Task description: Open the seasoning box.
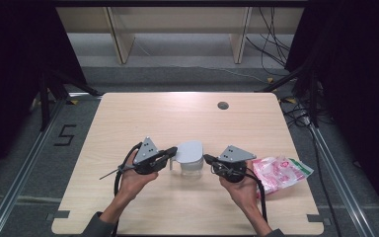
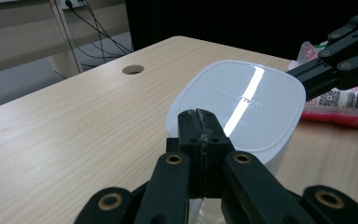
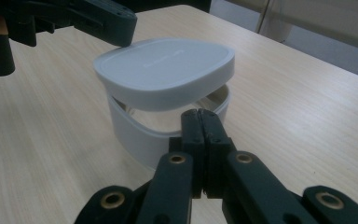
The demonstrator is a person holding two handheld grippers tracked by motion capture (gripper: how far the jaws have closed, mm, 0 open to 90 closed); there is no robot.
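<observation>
— While both hands rest over the near half of the table [image 1: 143, 113], how much open room is there in the high view?

— Plenty: the far half is bare wood up to the far edge, apart from a small round hole [image 1: 222, 105] near the far right corner. The white container [image 1: 191, 165] stands about midway between the left and right edges, its lid [image 1: 189, 150] tilted above it. A pink-and-white packet [image 1: 278, 172] lies close to the right edge.

— And the claws there?

— The left gripper [image 1: 170, 153] reaches the lid's left side; the right gripper [image 1: 207, 158] reaches the container's right side.

— In the left gripper view?

— The left gripper [image 2: 202, 126] has its jaws pressed together at the lid's [image 2: 242, 100] near rim; whether they pinch that rim is hidden.

— In the right gripper view?

— The right gripper [image 3: 201, 125] is clenched too, its tips at the rim of the container's [image 3: 135, 133] wall, under the raised lid [image 3: 165, 70]. A grip on the rim cannot be told. The left gripper [image 3: 116, 25] meets the lid's far edge.
</observation>
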